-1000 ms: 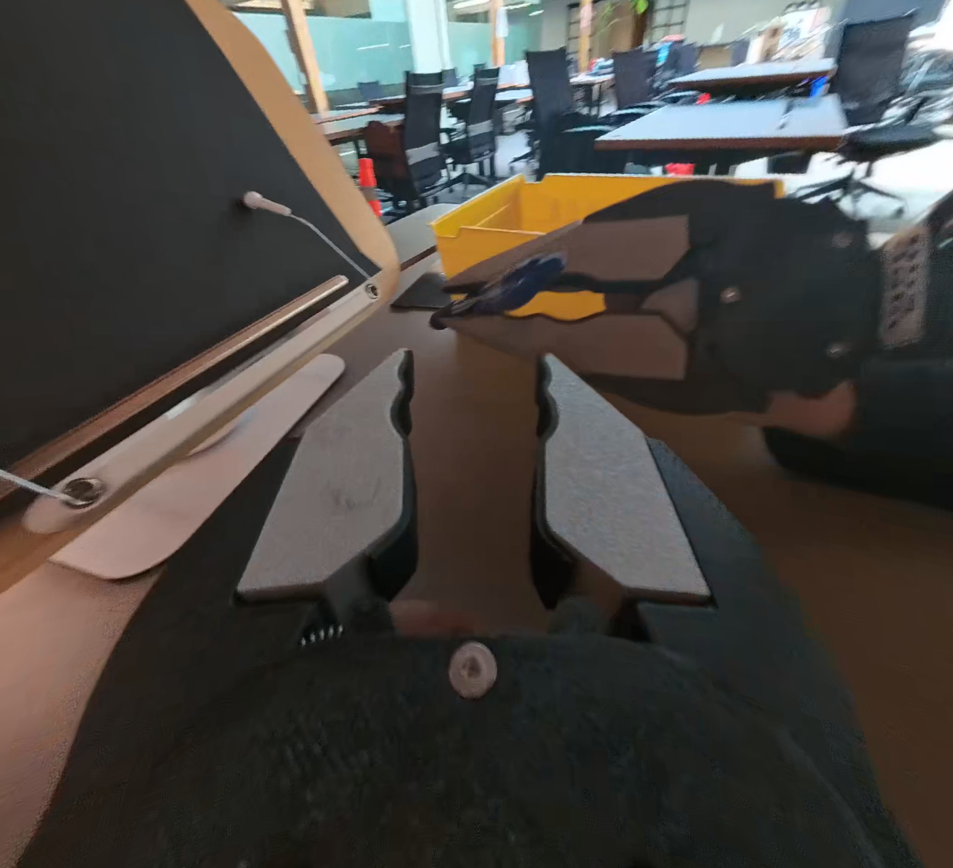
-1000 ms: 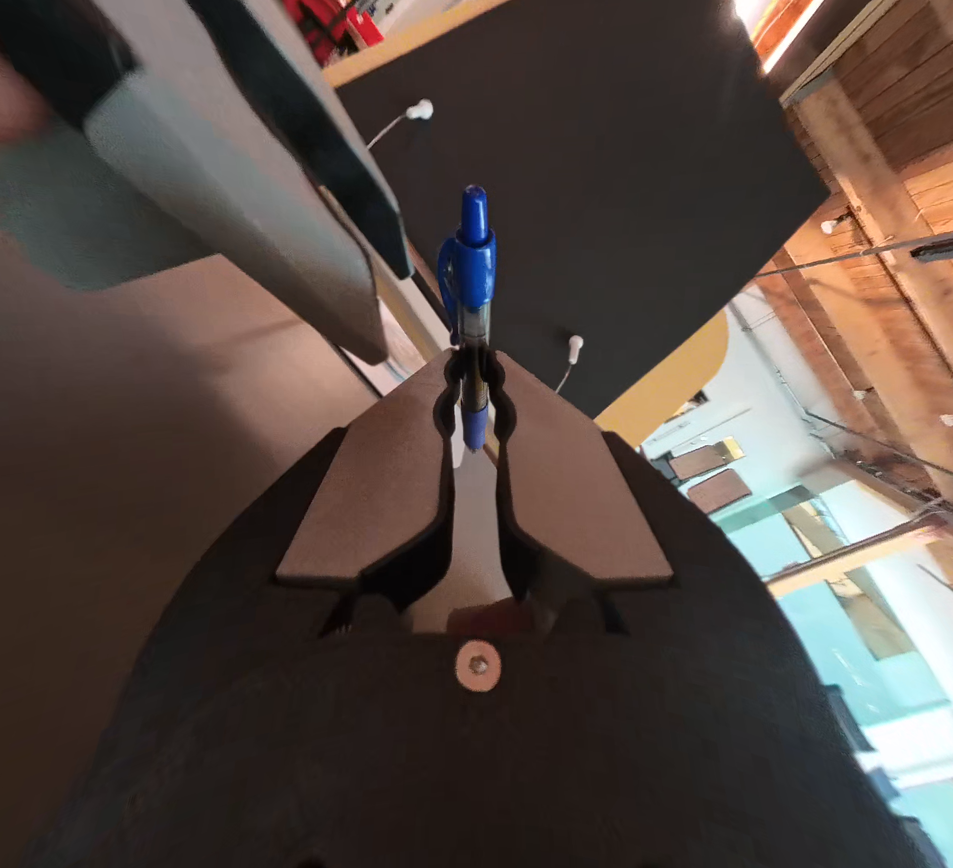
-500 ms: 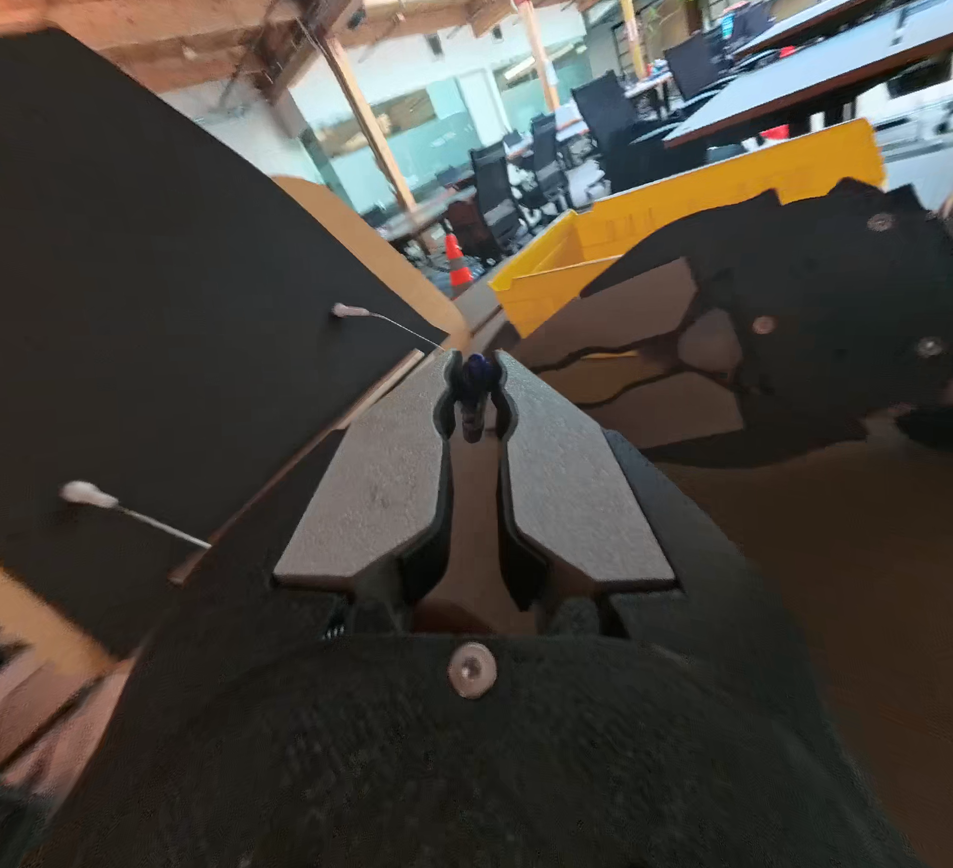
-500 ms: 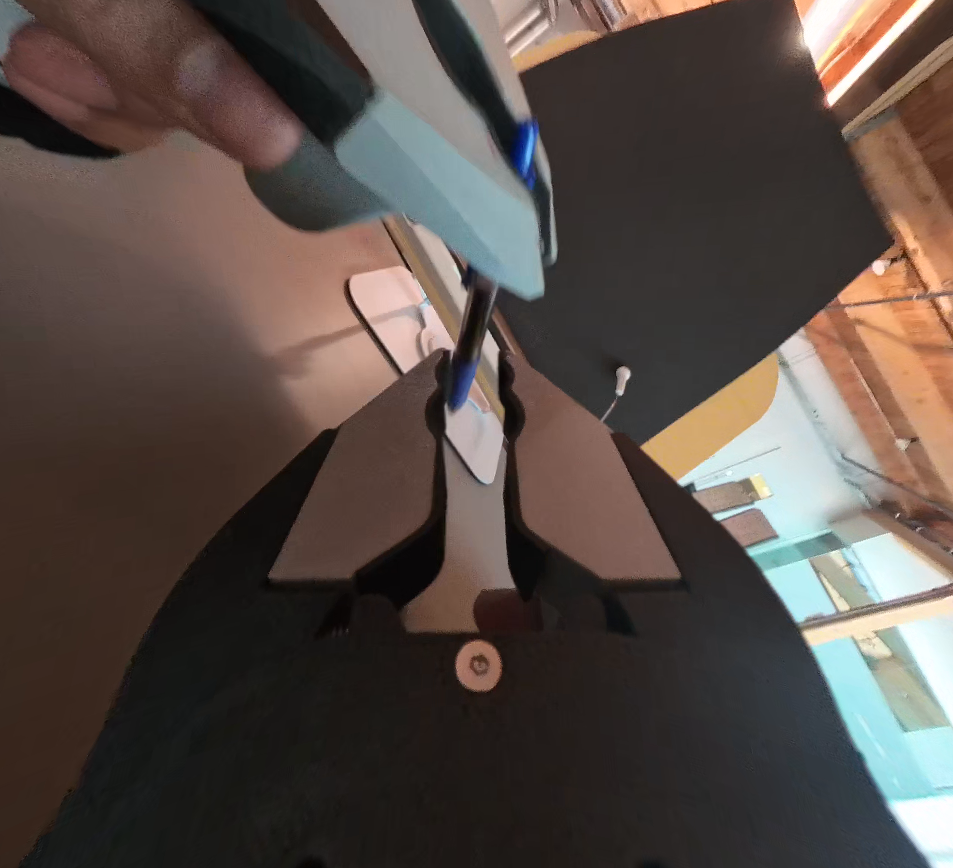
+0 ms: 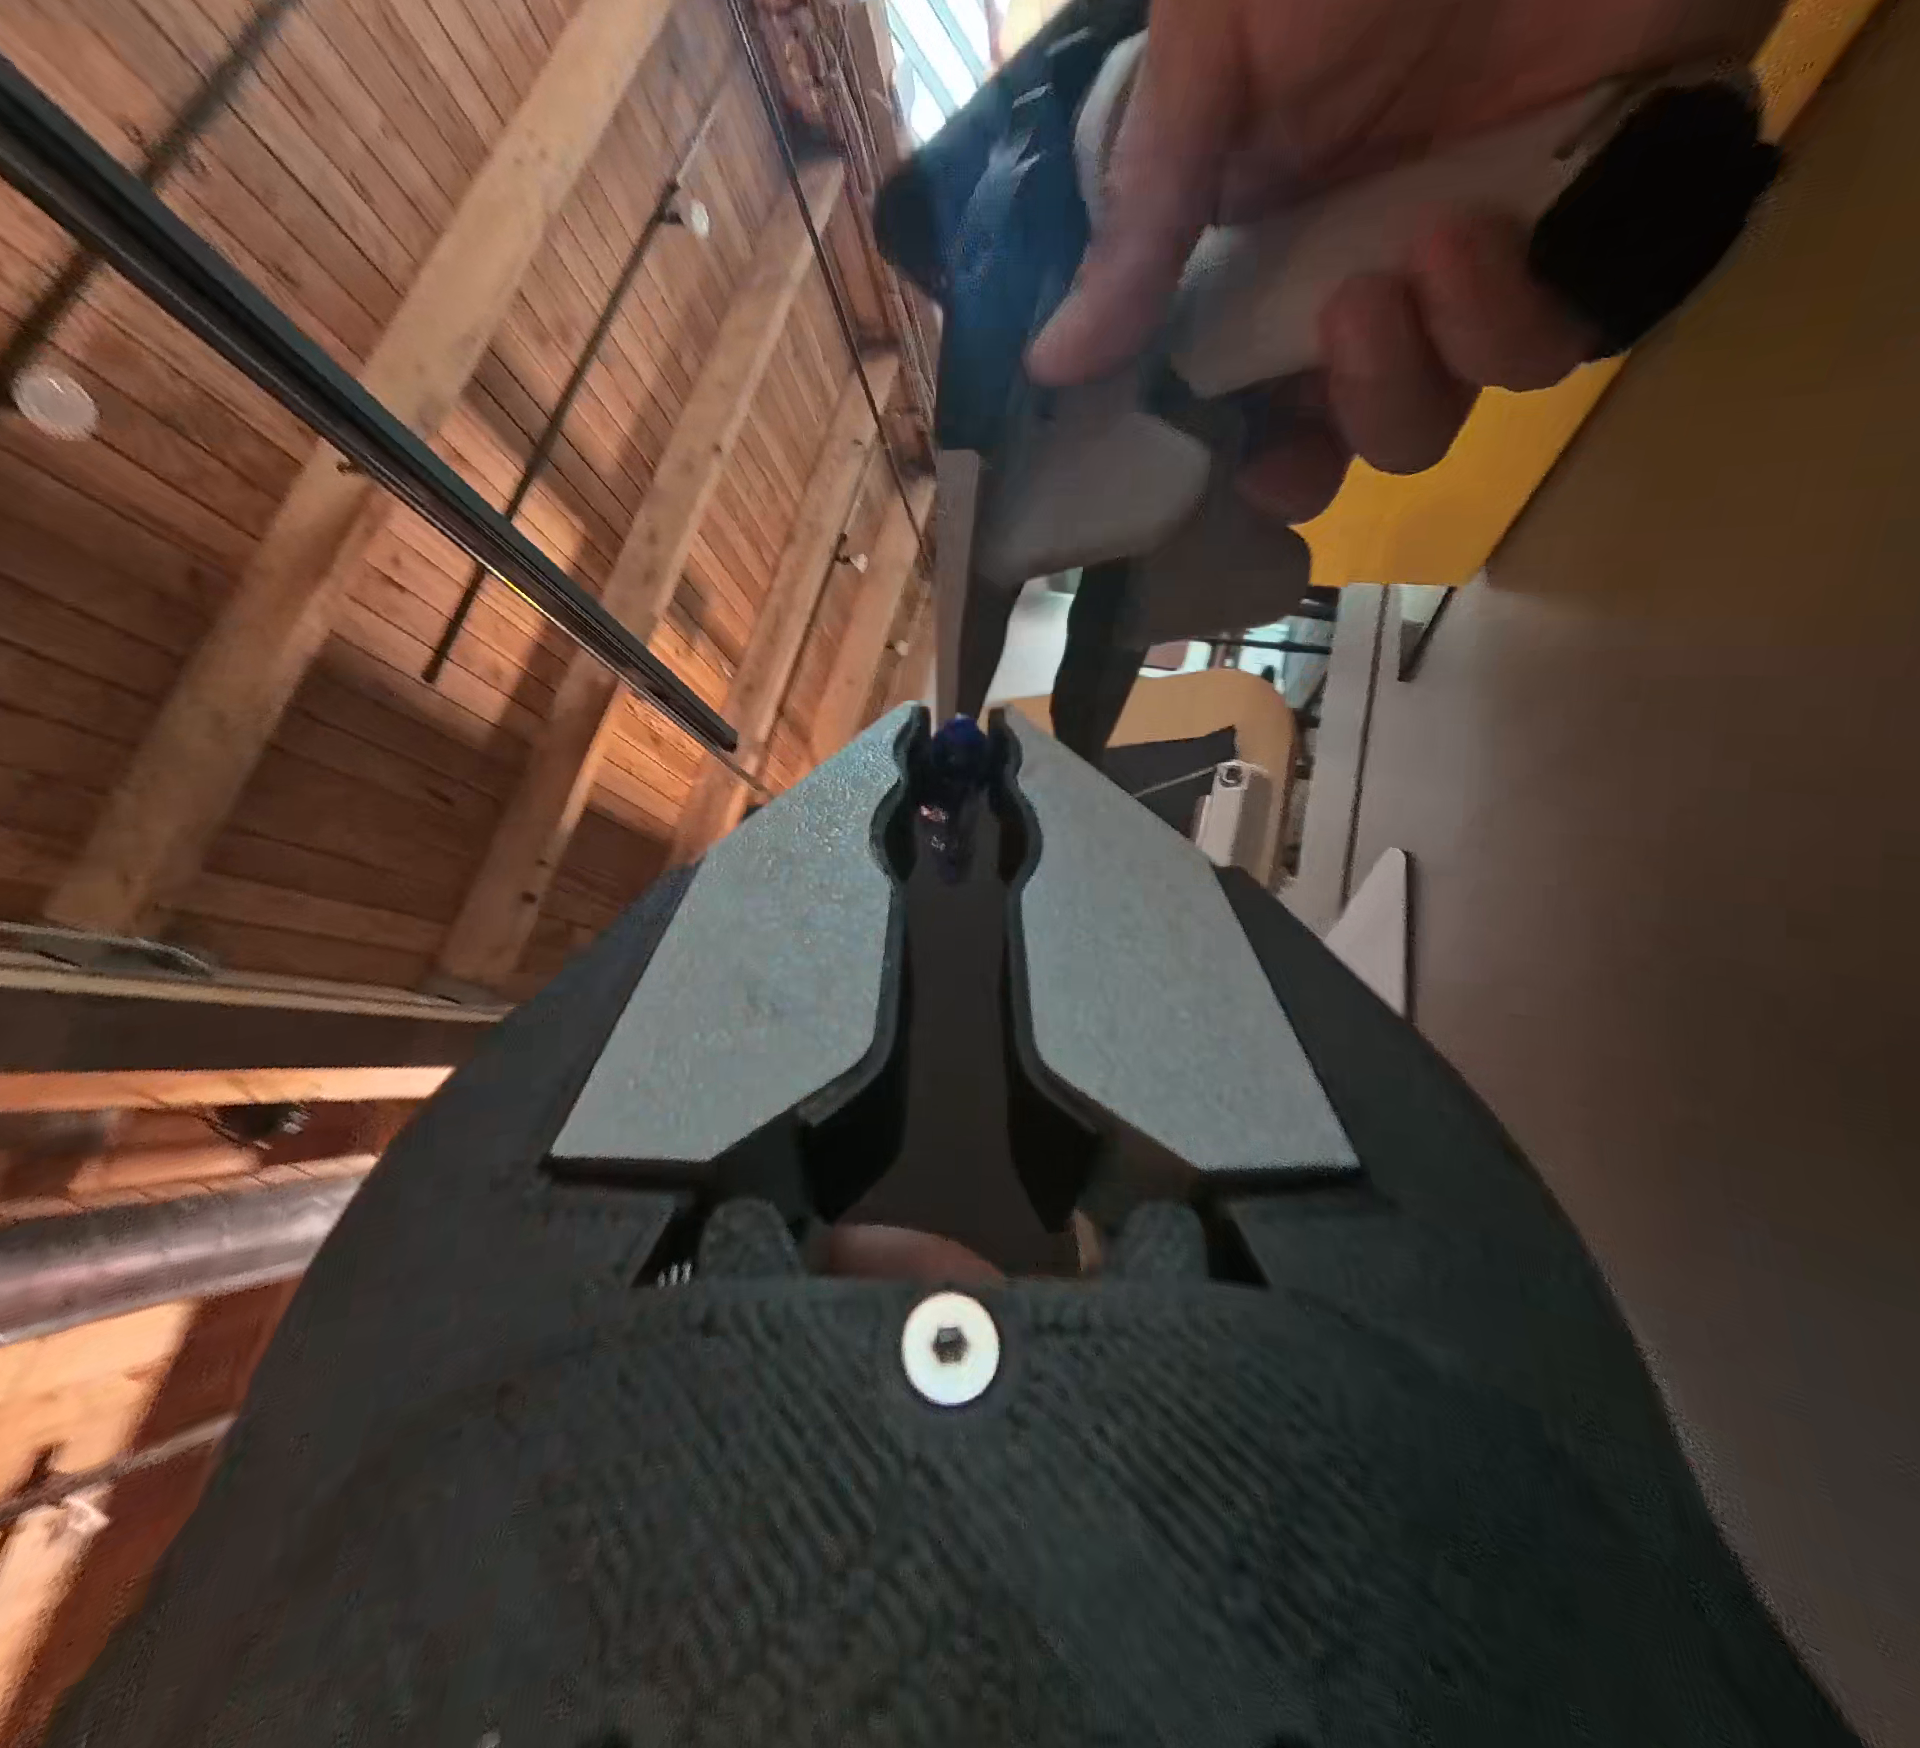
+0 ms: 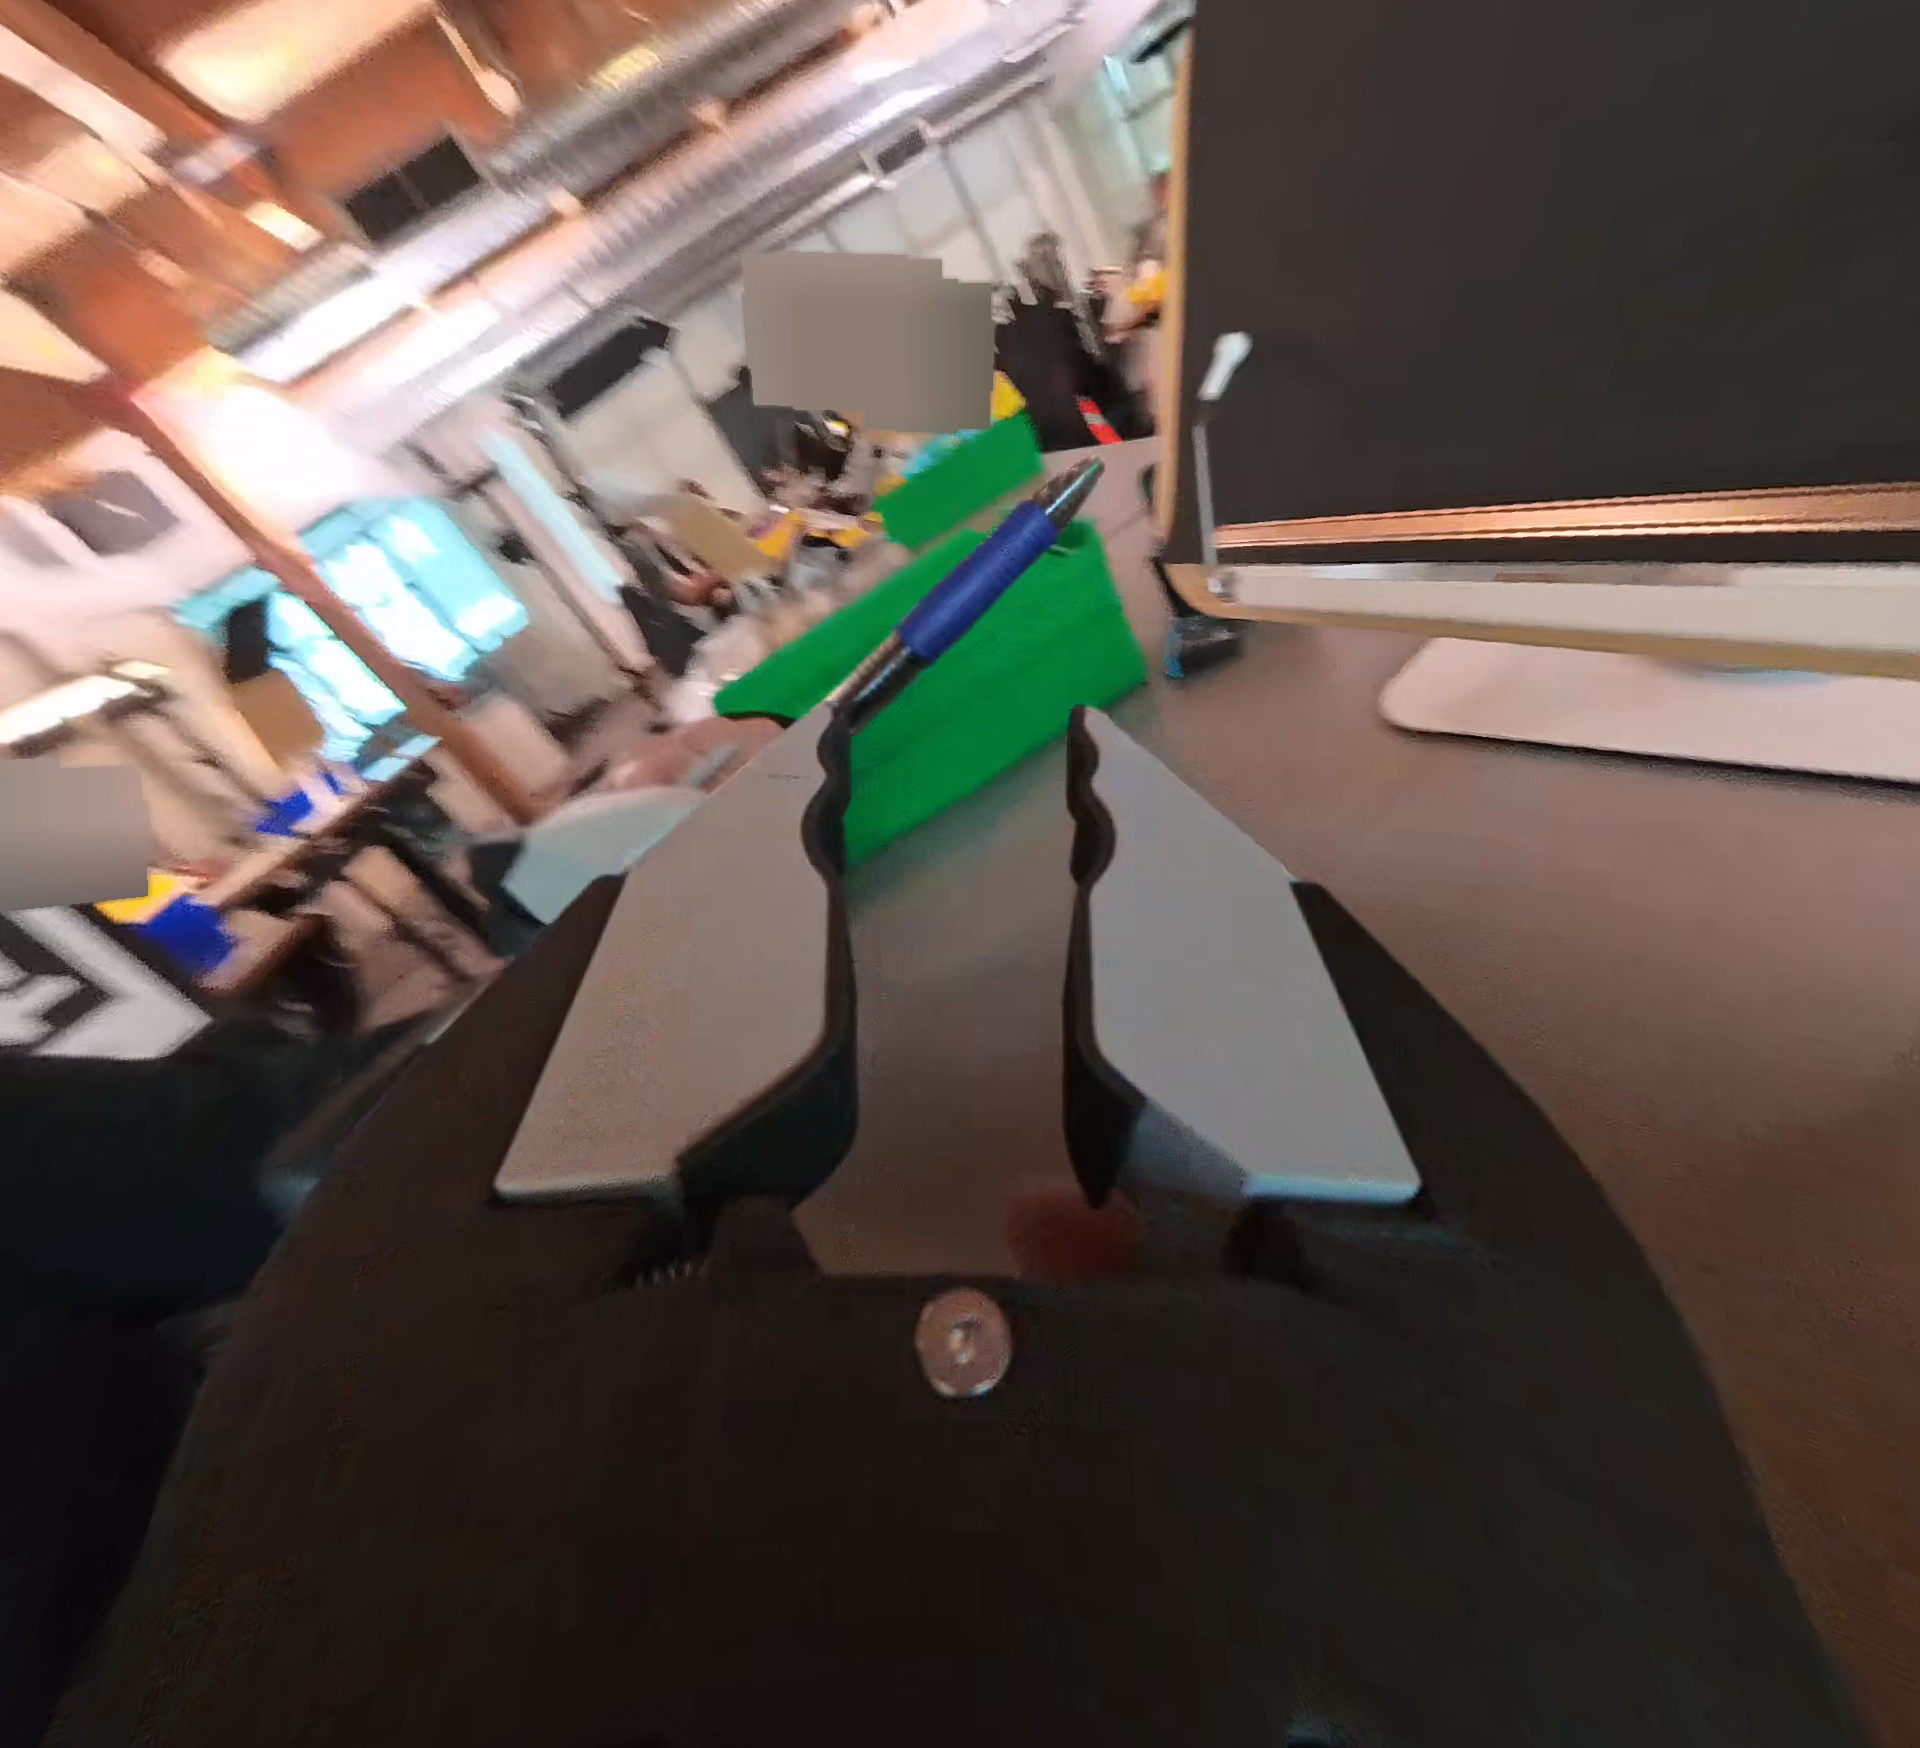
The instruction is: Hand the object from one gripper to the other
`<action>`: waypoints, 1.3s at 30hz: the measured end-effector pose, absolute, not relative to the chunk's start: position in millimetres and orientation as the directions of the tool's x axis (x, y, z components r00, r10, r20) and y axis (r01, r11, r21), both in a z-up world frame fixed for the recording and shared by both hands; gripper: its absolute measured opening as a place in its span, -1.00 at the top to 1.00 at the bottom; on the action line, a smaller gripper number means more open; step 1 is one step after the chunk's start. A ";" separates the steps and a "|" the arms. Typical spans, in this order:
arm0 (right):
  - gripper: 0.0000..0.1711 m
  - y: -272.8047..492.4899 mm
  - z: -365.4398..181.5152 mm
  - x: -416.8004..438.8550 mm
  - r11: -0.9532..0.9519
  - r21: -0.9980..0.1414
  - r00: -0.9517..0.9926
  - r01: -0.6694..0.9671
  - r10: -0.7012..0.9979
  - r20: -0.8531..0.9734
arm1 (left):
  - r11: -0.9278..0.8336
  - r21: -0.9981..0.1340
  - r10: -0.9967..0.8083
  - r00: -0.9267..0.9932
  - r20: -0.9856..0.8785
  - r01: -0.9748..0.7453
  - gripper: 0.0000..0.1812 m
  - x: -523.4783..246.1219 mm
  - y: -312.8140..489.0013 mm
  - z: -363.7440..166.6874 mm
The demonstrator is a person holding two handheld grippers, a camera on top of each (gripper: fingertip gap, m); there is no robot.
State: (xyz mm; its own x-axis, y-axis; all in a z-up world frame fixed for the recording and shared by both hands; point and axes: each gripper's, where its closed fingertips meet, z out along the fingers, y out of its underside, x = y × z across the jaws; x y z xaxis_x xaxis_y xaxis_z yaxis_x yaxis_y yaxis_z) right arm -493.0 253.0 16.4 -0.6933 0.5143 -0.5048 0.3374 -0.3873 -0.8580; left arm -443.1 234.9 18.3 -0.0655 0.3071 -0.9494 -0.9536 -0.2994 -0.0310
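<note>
A blue pen (image 5: pixel 951 779) is clamped end-on between the tips of my left gripper (image 5: pixel 956 734), which is shut on it and tilted up toward the wooden ceiling. In the right wrist view the same pen (image 6: pixel 977 581) sticks out past the left fingertip, its metal point up and to the right. My right gripper (image 6: pixel 956 719) is open and empty, and its jaws do not touch the pen. A hand (image 5: pixel 1403 140) holds the right gripper, whose fingers (image 5: pixel 1081 493) show above and right of the left gripper's tips.
A green bin (image 6: pixel 1039 659) stands on the brown table (image 6: pixel 1558 971) ahead of the right gripper. A black panel with a wooden edge (image 6: pixel 1558 140) and its white base plate (image 6: pixel 1662 711) are at the right. A yellow bin (image 5: pixel 1455 472) shows in the left wrist view.
The pen has gone from the right gripper to the left one. The left jaws shut on it, the right jaws opened and drew back, and the left gripper tilted upward.
</note>
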 end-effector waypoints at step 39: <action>0.93 240.1 -17.9 -506.1 0.638 -0.757 -0.286 -0.144 0.705 0.649 | -0.195 -0.681 0.253 0.635 -0.730 -0.705 0.91 -474.7 230.5 14.8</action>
